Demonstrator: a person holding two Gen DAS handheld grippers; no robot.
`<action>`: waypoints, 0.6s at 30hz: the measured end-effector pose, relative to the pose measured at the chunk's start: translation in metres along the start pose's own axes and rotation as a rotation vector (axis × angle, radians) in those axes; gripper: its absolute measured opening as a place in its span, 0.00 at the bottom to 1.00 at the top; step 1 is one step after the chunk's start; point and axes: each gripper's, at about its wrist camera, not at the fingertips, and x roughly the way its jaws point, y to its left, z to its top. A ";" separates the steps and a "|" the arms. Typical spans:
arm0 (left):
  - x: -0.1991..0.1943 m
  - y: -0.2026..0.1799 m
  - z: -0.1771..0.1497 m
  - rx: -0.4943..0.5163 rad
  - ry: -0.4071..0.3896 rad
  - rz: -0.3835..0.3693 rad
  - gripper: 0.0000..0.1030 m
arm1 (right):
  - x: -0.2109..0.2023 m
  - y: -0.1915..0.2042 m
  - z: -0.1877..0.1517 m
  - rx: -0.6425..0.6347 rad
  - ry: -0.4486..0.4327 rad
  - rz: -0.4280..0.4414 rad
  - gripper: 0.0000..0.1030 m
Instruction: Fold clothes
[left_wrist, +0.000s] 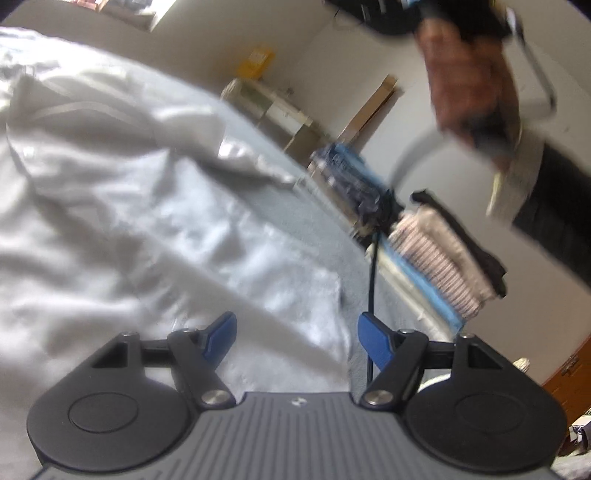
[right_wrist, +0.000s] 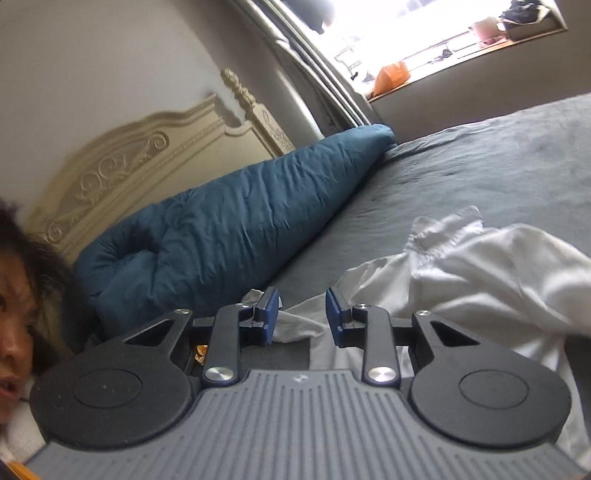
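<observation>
A white garment (right_wrist: 480, 273) lies rumpled and unfolded on a bed (right_wrist: 498, 166) with a grey cover, its loose edges spread across the near part of the mattress. Both tongs hang above it, holding nothing.

The left tongs (left_wrist: 295, 341) stand wide apart over the cloth, blue pads empty, likely poised to pick a fresh edge. The right tongs (right_wrist: 301, 317) are partly apart, with a fold of white fabric showing behind the gap but not pinched. In the left wrist view, the person's right hand (left_wrist: 469, 85) appears blurred at the upper right.

A blue pillow (right_wrist: 229, 221) rests along the cream headboard (right_wrist: 122, 170) at the far left. A stack of folded clothes (left_wrist: 436, 254) sits at the bed's right edge, presumably finished items. The grey cover beyond the garment is open, giving room to spread it flat.
</observation>
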 end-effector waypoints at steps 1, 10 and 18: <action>0.004 0.001 -0.002 -0.003 0.019 0.007 0.71 | 0.012 -0.003 0.007 0.001 0.017 -0.009 0.26; 0.008 0.016 -0.018 -0.066 0.051 -0.032 0.72 | 0.157 -0.045 0.046 -0.133 0.244 -0.278 0.26; 0.008 0.024 -0.018 -0.092 0.043 -0.070 0.72 | 0.291 -0.061 0.019 -0.523 0.464 -0.500 0.26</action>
